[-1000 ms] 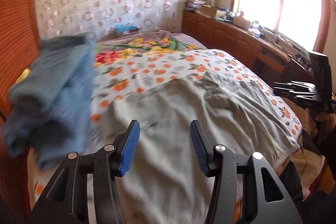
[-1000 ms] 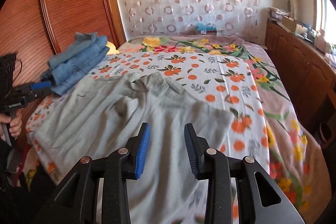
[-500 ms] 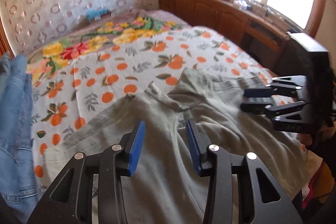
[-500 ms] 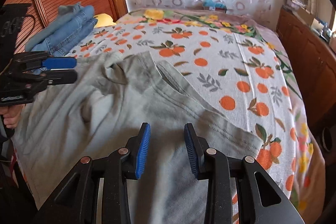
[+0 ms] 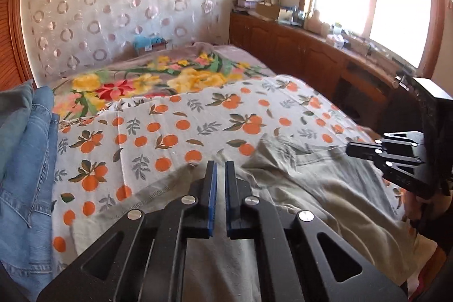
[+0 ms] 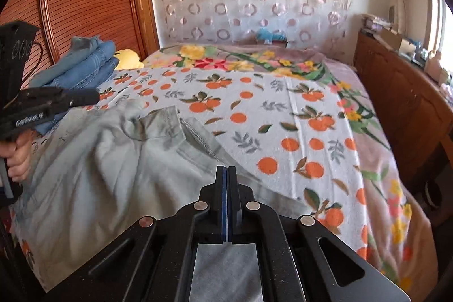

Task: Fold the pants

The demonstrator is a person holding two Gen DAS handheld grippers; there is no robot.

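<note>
Both claws, apart a second ago, have just closed: left gripper [image 5: 220, 169] and right gripper [image 6: 225, 173] clenched (empty, apparently) above the grey pants [image 6: 113, 160].

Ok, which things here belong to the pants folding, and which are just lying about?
In the job: grey pants, orange-print sheet under them.
Lying about: stacked jeans, yellow soft thing, blue thing by the curtain, sideboard clutter.

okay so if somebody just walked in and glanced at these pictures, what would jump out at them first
Probably the loud bedcover printed with oranges across the bed, with pale grey-green pants spread over its near side. The left gripper and right gripper sit low over the pants' near edge, jaws just closed. A stack of folded blue jeans rests by the wooden headboard.
</note>
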